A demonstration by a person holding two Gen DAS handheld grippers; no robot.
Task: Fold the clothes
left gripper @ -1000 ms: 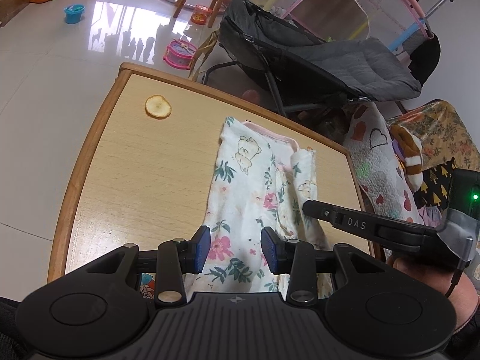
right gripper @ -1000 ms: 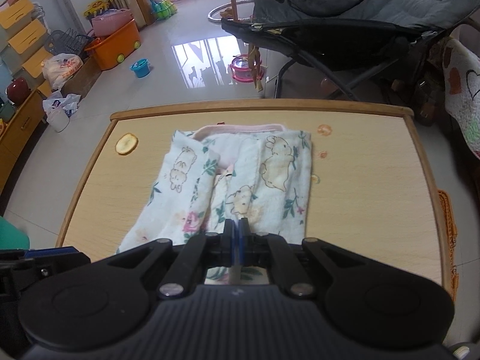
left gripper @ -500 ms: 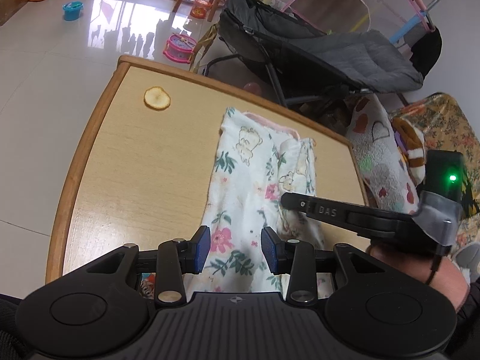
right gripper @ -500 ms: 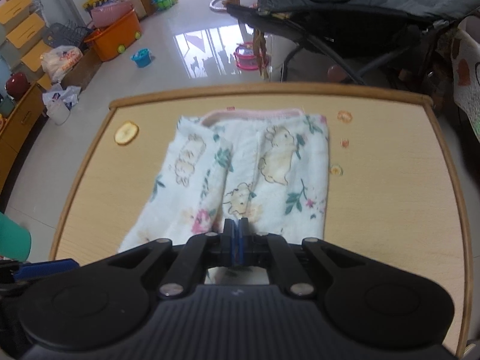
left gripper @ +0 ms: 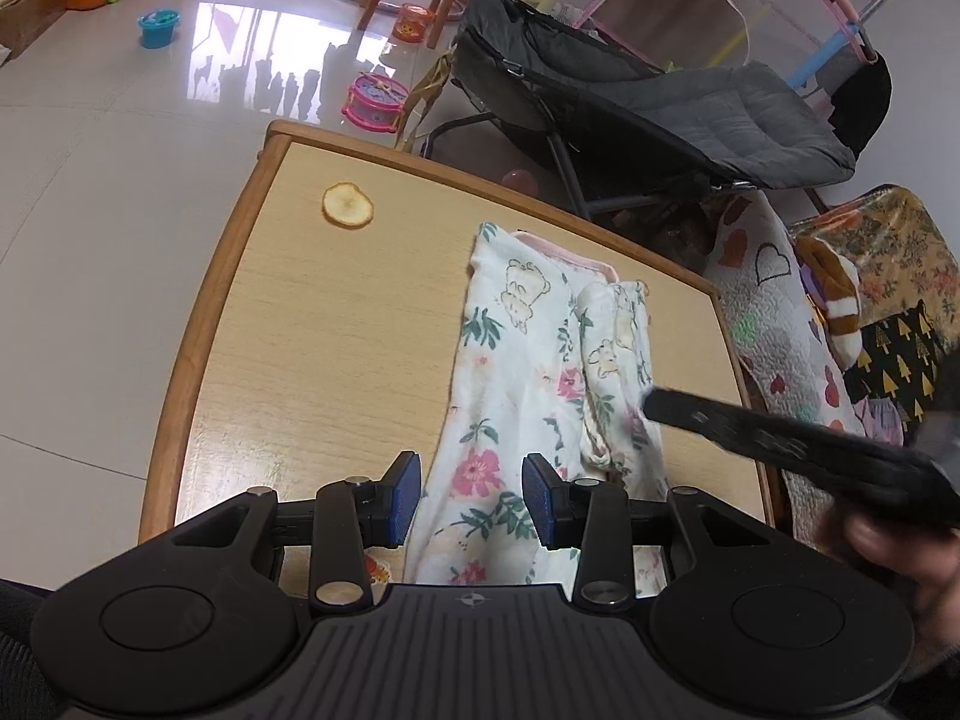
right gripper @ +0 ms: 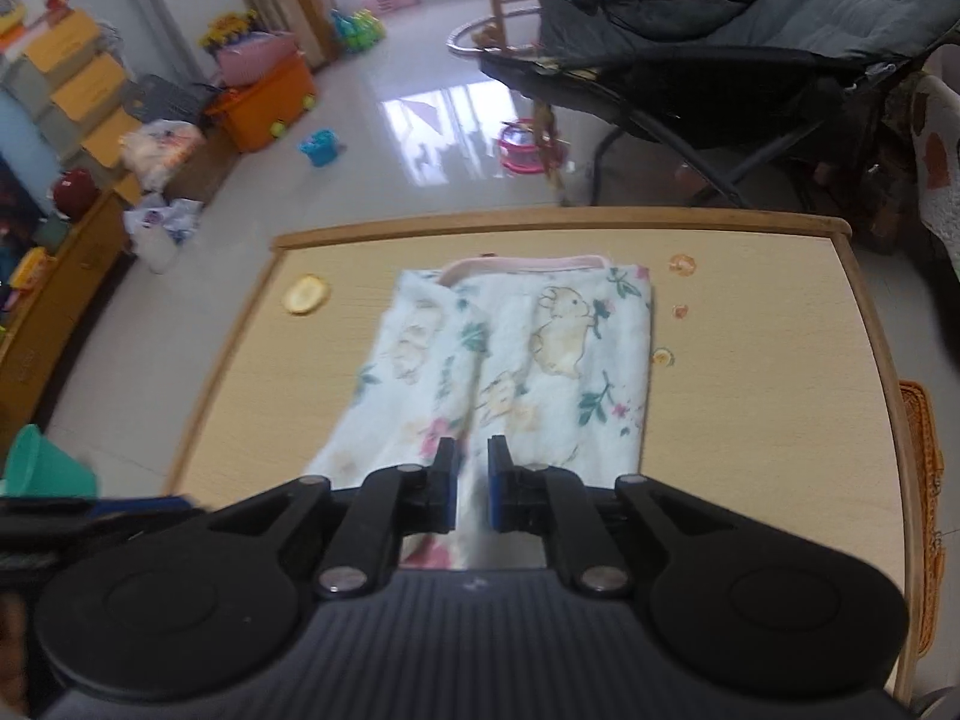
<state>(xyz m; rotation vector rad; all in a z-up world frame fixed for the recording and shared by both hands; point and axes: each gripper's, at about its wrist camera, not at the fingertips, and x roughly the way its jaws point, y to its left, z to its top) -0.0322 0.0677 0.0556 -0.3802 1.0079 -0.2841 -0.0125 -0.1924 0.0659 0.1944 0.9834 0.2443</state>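
Our right gripper point(right gripper: 470, 483), pinched tight on the near fabric half a second ago, now stands with a narrow gap between its blue pads point(right gripper: 495, 486) and nothing caught between them; we read this as the release that ends a fold pass. Our left gripper point(left gripper: 470, 498) remains wide apart, as in both earlier frames, empty and poised low over the near hem. Between and beyond the two tools lies the floral garment point(left gripper: 528, 384), a child's piece printed with bears and rabbits, flat on the wooden table point(left gripper: 312, 324) with its pink-trimmed edge point(right gripper: 522, 264) toward the far side. In the right wrist view its right-hand portion lies doubled over the middle, so the cloth forms a narrower strip; the left-hand portion is not yet turned in, and we judge the task to be partway done. Compared with a second ago, the right tool has drawn back toward the near right of the cloth, and its view is blurred by motion. A dried fruit slice point(left gripper: 348, 205) lies well apart from the garment near the far left corner, unchanged, and a reclining gray chair point(left gripper: 690, 114) stands beyond the table.
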